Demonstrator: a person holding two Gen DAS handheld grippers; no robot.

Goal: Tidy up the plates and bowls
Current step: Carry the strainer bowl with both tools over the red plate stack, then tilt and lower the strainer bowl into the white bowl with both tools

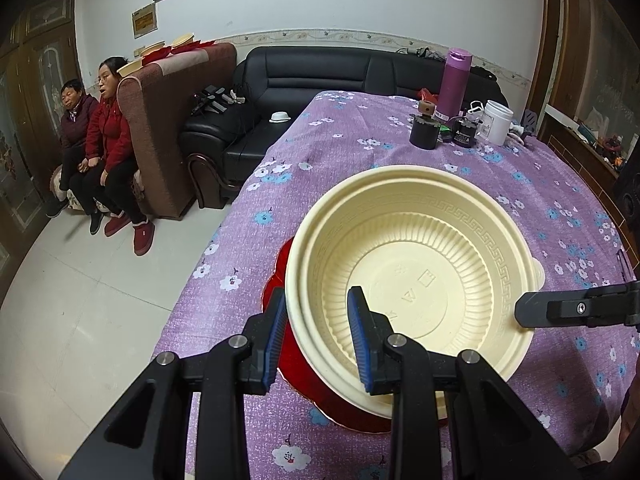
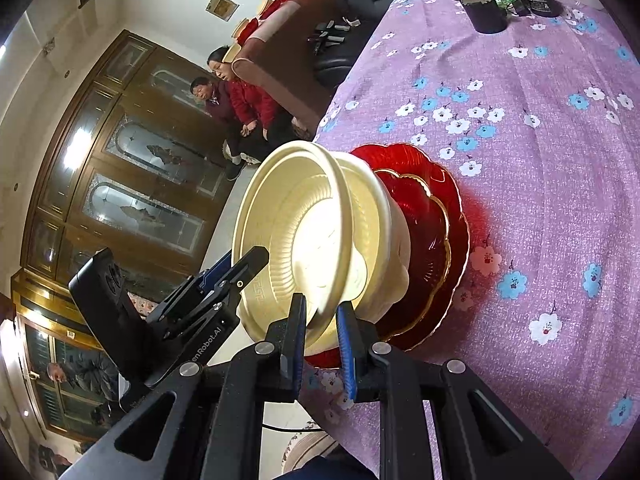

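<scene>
Two nested cream bowls (image 1: 412,248) stand on a stack of red scalloped plates (image 2: 436,216) on the purple flowered tablecloth (image 1: 360,160). My left gripper (image 1: 316,296) straddles the near-left rim, one blue pad outside the outer wall and the other inside the inner bowl, shut on the bowls. In the right wrist view my right gripper (image 2: 321,304) is shut on the top bowl's rim (image 2: 320,312), which passes between its pads. The right gripper (image 1: 528,312) shows at the bowl's right rim in the left wrist view. The left gripper (image 2: 256,256) shows on the opposite rim.
At the table's far end stand a purple flask (image 1: 454,80), a white jar (image 1: 498,122) and a black cylinder (image 1: 424,132). The table edge (image 1: 240,200) drops to a tiled floor on the left. Beyond are a black sofa (image 1: 320,76) and two seated people (image 1: 96,132).
</scene>
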